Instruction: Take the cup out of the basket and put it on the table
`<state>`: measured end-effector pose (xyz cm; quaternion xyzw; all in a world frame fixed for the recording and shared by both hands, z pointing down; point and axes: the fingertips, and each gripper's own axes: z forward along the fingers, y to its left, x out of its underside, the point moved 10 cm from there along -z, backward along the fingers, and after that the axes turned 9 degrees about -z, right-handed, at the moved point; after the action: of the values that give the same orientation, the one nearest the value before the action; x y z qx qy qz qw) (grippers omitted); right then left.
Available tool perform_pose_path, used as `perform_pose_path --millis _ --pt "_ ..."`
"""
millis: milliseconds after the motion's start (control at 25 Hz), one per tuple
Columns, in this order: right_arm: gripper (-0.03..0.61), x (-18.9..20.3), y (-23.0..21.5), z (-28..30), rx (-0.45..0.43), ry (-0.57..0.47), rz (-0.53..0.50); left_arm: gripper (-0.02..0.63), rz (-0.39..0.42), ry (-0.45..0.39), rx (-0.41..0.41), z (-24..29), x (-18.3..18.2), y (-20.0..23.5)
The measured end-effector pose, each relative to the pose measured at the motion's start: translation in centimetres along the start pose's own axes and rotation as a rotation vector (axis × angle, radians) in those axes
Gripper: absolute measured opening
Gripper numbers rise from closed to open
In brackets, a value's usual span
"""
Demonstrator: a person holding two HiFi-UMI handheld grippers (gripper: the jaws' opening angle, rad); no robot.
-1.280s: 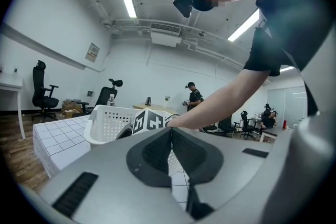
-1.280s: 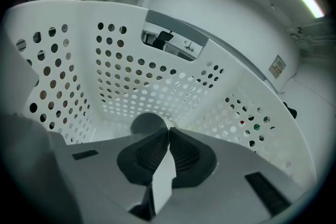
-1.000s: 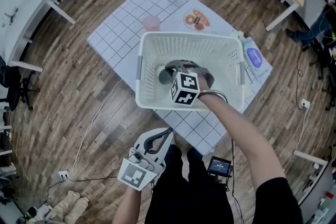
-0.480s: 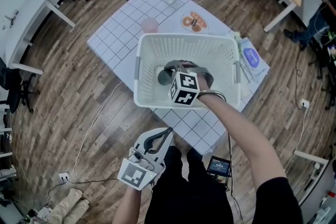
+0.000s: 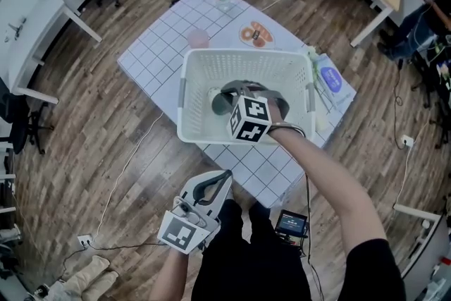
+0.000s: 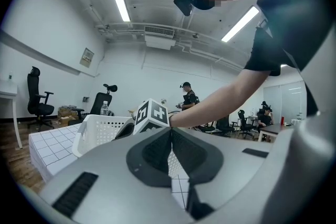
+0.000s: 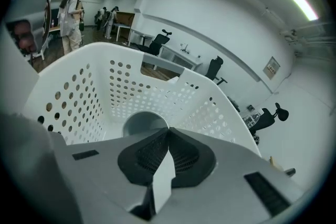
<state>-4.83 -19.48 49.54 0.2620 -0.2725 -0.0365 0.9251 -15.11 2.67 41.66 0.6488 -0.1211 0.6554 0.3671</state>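
Right gripper (image 7: 168,130) clamped on cup (image 7: 140,123) in basket (image 5: 239,63), gridded table (image 5: 158,46) beneath; left gripper (image 6: 171,132) shut, empty, over wood floor (image 5: 91,144).

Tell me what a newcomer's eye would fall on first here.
The white perforated basket in the middle of the gridded table stands out first. Inside it, the right tool is shut on the rim of a grey cup. The left tool hangs shut near the person's lap.

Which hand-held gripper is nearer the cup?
Right. The right hand-held gripper is inside the basket, shut on the cup; the left hand-held gripper is outside it, off the table.
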Motion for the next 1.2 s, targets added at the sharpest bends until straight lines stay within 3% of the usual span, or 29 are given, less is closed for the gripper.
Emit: perform_pose_path --millis 640,1200 --pt "0.026 -1.0 -0.6 -7.8 0.084 -0.059 0.053 0.008 0.043 -0.035 0.030 0.2 -1.1 -3.2" --pt "0.026 0.4 2.1 -14.7 0.143 -0.132 0.165 0.008 0.082 -0.050 0.034 0.4 -1.3 -5.7"
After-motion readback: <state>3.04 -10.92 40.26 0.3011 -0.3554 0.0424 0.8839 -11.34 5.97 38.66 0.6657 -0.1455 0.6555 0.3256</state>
